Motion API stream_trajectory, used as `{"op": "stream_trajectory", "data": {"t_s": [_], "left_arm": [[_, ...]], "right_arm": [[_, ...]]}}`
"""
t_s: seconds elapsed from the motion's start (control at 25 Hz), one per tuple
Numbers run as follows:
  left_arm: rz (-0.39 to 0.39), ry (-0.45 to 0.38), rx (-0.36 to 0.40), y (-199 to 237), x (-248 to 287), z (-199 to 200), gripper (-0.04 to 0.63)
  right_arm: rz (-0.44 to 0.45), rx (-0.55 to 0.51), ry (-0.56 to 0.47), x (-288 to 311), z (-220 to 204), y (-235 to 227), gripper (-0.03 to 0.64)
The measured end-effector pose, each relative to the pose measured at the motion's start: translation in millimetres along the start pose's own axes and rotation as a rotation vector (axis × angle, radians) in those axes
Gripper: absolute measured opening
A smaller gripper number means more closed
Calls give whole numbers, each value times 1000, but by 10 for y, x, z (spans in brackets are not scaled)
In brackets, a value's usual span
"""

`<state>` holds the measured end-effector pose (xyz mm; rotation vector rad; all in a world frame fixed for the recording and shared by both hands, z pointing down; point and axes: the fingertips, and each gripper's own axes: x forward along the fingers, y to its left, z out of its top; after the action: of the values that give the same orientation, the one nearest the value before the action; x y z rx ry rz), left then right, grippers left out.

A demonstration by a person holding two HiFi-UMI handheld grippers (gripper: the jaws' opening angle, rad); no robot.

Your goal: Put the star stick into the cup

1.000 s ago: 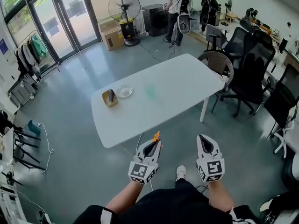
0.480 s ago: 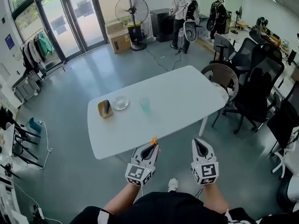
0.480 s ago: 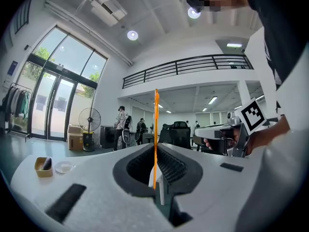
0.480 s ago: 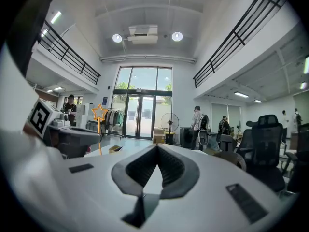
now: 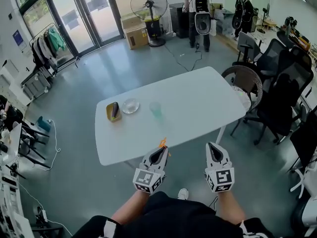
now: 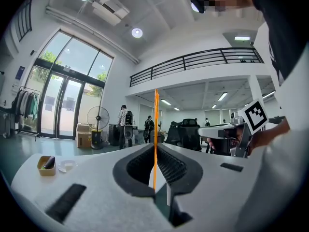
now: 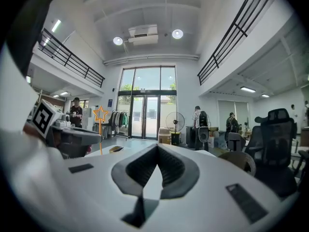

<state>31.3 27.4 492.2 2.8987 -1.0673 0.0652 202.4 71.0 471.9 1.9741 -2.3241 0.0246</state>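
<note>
Just one star stick (image 5: pixel 163 143), one cup (image 5: pixel 156 110)

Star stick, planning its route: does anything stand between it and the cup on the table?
Nothing visible does. The star stick, clamped in the left gripper, is by the table's near edge; only bare tabletop lies between it and the cup. The glass dish and yellow tray sit left of the cup, off that line.
</note>
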Motion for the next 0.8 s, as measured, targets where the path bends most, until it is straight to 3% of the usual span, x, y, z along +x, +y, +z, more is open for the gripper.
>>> {"op": "stream_trajectory", "data": {"t_s": [0.32, 0.8], "left_arm": [[36, 14, -10, 238, 207, -62, 26], [87, 33, -33, 1295, 808, -132, 26]], "right_arm": [[52, 10, 11, 421, -58, -45, 5], [159, -18, 10, 1719, 124, 144, 5]]}}
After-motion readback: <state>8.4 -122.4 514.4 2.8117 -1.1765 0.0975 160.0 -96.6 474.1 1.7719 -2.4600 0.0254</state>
